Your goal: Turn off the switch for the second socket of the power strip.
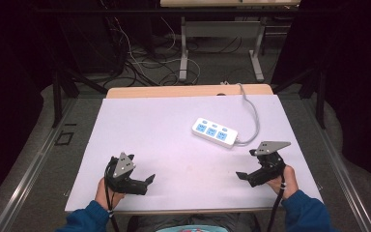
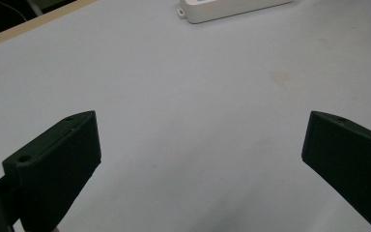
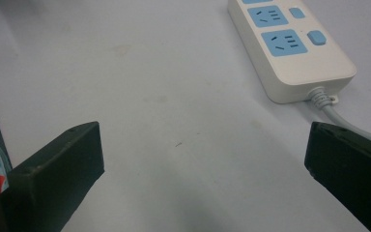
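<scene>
Near the table's front-left corner, our left gripper (image 1: pixel 147 180) hovers with jaws spread wide, nothing between them. Further right, toward the table's right edge and back from the front, lies the white power strip (image 1: pixel 215 132), its grey cable (image 1: pixel 254 116) trailing to the back edge. By the front-right corner, our right gripper (image 1: pixel 242 175) is also gaping and empty, nearest the strip's cable end. We judge the reach is just starting: approach squarely across the strip's narrow width, keeping clear of the cable.
</scene>
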The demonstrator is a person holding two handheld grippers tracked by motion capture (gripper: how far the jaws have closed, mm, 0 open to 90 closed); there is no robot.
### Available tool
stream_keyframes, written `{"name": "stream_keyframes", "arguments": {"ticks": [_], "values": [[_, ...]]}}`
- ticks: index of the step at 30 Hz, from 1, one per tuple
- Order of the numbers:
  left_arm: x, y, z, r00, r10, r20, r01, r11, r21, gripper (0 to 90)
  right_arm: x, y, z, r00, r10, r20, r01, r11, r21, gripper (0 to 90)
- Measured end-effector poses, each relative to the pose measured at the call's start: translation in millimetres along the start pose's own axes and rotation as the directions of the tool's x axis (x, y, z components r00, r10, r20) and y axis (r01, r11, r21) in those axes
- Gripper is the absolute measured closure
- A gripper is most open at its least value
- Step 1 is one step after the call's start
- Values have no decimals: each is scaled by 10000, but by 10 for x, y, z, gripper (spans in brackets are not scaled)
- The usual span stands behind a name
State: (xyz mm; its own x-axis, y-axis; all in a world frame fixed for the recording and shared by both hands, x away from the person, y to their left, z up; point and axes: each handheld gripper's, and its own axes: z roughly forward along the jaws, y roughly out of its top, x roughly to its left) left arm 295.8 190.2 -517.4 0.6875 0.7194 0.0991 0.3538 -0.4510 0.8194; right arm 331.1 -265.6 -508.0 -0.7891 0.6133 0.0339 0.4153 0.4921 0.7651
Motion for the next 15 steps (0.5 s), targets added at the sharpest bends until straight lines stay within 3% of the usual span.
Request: {"name": "stream_keyframes", "arguments": {"ticks": [5,15], "values": [[4,-1,19,10000,23,63,-24,10000,42,1,-46,56,63,9999,33,160,-30,9998,-179,0],[11,-3,31,10000,29,61,-29,10000,50,0,-97,194,217,9999,-39,-128,39,10000,6,0]]}}
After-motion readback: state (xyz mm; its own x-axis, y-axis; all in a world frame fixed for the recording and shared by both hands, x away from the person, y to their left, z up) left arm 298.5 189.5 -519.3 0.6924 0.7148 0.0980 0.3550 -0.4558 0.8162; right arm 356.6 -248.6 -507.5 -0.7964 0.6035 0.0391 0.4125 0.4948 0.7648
